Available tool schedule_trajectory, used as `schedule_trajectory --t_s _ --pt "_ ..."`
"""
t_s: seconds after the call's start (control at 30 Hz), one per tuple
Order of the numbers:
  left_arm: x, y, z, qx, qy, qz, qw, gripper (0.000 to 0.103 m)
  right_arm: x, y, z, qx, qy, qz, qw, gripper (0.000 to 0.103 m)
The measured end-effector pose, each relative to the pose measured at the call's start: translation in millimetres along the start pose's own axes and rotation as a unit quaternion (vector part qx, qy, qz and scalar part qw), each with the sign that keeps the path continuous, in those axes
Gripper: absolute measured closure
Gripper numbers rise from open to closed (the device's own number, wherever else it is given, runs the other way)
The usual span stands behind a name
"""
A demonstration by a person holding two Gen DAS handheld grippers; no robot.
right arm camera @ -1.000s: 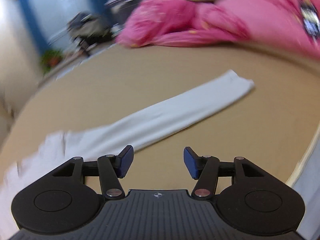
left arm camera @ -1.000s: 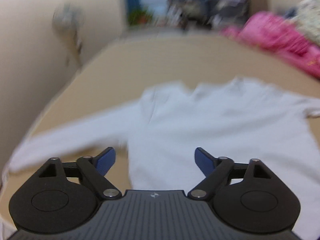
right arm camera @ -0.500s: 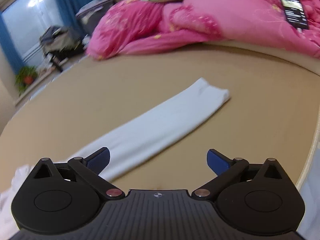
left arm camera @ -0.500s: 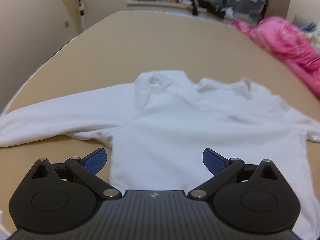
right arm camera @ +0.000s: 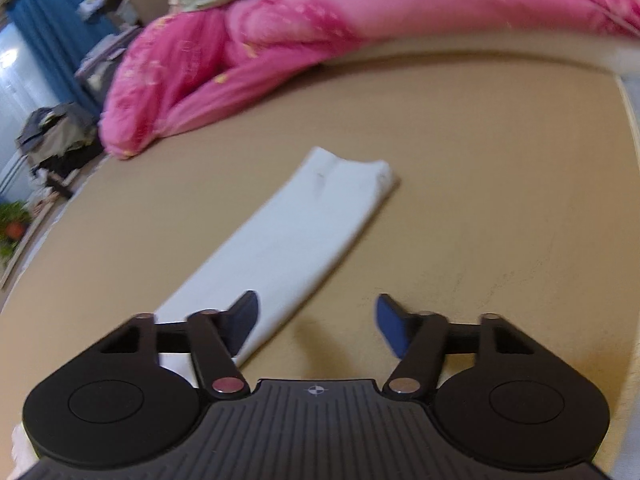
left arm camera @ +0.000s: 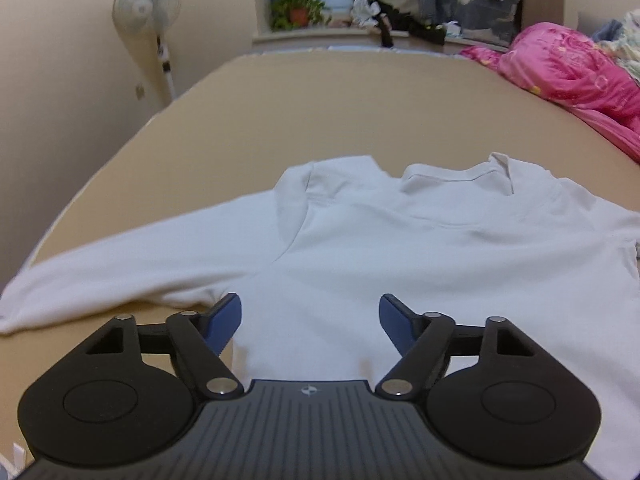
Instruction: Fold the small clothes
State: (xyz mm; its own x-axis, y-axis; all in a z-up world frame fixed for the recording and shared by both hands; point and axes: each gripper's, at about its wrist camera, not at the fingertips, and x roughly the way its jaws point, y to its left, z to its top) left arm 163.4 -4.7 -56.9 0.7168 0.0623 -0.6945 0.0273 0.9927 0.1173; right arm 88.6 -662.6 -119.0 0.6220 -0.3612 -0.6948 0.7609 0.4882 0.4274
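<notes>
The left gripper hangs low over the bottom edge of a white shirt. Its two blue fingers are spread wide and hold nothing. The shirt lies flat on a tan bed, with its neck at 12 o'clock from the gripper. One long sleeve runs out toward 9 o'clock. Farther off, at 2 o'clock, sits a pink blanket. A white fan stands at 11 o'clock by the wall, and a green plant is at the window.

The right gripper is spread wide too and holds nothing. Its left finger is over the other sleeve, which points toward 12 o'clock. Behind the sleeve, the pink blanket is piled up.
</notes>
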Motion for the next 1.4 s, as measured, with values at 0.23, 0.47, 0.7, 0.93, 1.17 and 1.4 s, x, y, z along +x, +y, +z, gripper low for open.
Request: schedule_trajectory --t_s 0.23,0.47,0.7,0.93,1.17,1.4 --pt "5.8 -6.0 1.4 0.014 0.016 -0.01 0.9997 0.044 19.9 7.4 3.3 -0.014 -0.034 -0.031 0.999 0.097" --pt "6.5 -1.2 2.5 0.009 0.015 -0.01 0.9998 0.058 2.1 21.1 10.0 -0.008 -0.091 0.008 0.996 0.103" --pt "-2.2 11.9 7.5 -0.019 0.008 -0.019 0.9996 0.058 -46.7 63.2 4.9 0.005 -0.123 0.086 0.989 0.103" --pt "-6.7 19.8 7.5 -0.044 0.017 -0.04 0.9981 0.057 -23.6 6.4 -1.1 0.113 -0.05 0.068 0.99 0.087" --pt "-0.4 9.3 4.9 -0.029 0.024 -0.032 0.9988 0.056 8.7 -15.1 -3.1 0.128 -0.015 0.053 0.99 0.075" --pt "11.0 10.0 3.2 -0.027 0.032 -0.018 0.999 0.056 30.3 -20.8 -0.7 0.128 -0.024 0.051 0.99 0.078"
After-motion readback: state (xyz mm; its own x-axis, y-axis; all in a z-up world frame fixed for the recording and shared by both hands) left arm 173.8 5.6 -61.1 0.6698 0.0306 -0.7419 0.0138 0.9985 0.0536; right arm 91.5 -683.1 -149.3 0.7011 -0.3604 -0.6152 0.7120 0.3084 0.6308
